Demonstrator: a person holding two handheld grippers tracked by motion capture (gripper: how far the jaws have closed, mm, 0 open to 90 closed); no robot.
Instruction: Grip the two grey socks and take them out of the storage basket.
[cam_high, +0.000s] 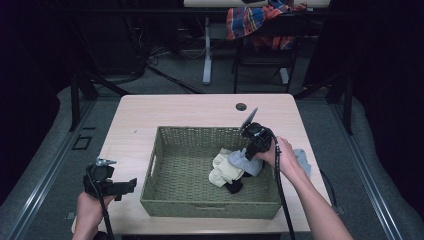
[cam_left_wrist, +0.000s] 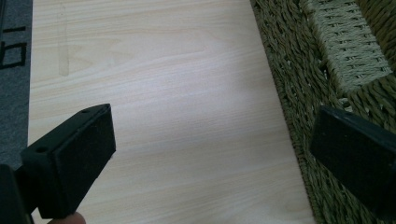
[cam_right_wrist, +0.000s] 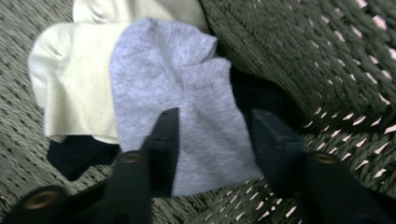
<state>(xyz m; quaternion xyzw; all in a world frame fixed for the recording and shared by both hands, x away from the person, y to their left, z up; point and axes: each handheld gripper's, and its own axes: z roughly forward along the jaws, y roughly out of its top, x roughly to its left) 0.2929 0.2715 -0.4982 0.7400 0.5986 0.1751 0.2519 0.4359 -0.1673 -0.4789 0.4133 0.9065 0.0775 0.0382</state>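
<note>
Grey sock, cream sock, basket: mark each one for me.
Grey sock (cam_right_wrist: 187, 93), right gripper view, middle of the fabric above the jaws.
Cream sock (cam_right_wrist: 74, 79), right gripper view, flat middle of its body.
Basket (cam_high: 210, 209), high view, near wall's outer face.

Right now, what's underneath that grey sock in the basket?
Under the grey sock lie a cream sock on one side and a black sock poking out below, on the basket floor. How far the black sock runs beneath is covered.
</note>
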